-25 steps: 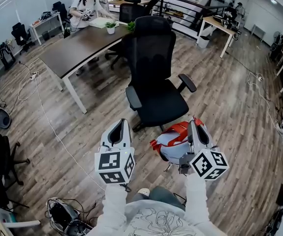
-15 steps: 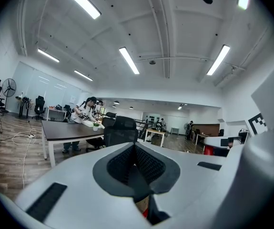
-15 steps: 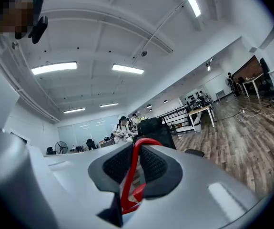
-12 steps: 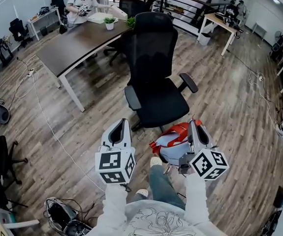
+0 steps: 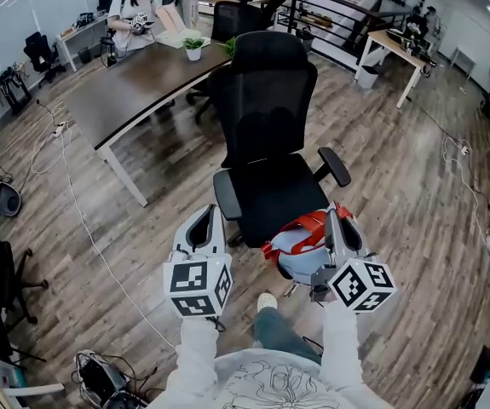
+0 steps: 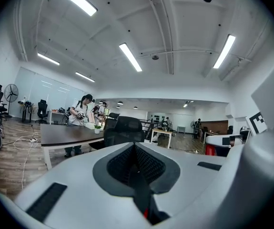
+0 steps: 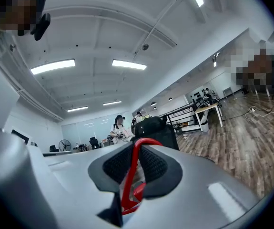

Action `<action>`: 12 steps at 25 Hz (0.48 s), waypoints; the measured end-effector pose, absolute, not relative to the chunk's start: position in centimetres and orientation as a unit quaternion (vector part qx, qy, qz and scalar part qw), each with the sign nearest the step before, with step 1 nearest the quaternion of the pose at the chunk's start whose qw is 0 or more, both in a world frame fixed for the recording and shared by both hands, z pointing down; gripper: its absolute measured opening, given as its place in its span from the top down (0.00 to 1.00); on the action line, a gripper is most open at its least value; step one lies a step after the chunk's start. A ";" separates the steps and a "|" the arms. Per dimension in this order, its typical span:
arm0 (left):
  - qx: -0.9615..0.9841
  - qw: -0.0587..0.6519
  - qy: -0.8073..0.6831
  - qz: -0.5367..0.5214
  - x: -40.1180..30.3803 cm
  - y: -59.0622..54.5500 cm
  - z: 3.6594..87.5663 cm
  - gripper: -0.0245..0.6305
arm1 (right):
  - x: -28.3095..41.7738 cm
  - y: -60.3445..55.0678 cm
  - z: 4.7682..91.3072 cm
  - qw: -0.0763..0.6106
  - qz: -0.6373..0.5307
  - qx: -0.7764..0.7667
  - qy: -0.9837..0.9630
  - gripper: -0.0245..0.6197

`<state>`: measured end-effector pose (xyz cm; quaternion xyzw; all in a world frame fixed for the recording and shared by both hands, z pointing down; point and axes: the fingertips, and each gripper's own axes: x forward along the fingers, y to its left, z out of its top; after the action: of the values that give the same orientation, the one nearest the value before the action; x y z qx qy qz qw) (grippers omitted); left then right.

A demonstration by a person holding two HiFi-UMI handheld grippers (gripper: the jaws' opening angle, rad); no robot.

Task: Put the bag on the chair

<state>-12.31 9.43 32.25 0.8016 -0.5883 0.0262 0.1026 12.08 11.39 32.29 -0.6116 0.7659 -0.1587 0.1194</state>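
My right gripper [image 7: 134, 151] is nearly closed, its ribbed black pads pinching the thin red strap [image 7: 132, 175] of the bag [image 5: 302, 252]. The bag is a rounded, pale-blue pack hanging just in front of the seat of the black mesh-backed chair [image 5: 272, 190]. My left gripper [image 6: 136, 163] has its jaws together on nothing.

left tongs [image 5: 210, 221] — jaws together, empty | right tongs [image 5: 337, 220] — jaws clamped | both held forward, side by side

A long dark table [image 5: 138, 88] stands on a wood-plank floor [image 5: 398, 186] under white ceiling strip lights [image 6: 131, 57].
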 end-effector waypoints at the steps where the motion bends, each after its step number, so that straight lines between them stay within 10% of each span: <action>1: 0.800 0.101 -0.591 0.027 -11.9 8.2 32.2 0.95 | 12.5 10.0 32.3 0.118 -0.158 -0.608 0.769 0.88; 12: 0.786 0.068 -0.614 0.039 -8.1 -4.1 31.9 0.95 | 16.5 -2.9 33.4 0.092 -0.156 -0.574 0.798 0.88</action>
<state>-8.10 -4.07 31.92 0.7856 -0.6137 0.0390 0.0682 16.55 -2.91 33.39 -0.5743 0.7983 -0.1565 0.0918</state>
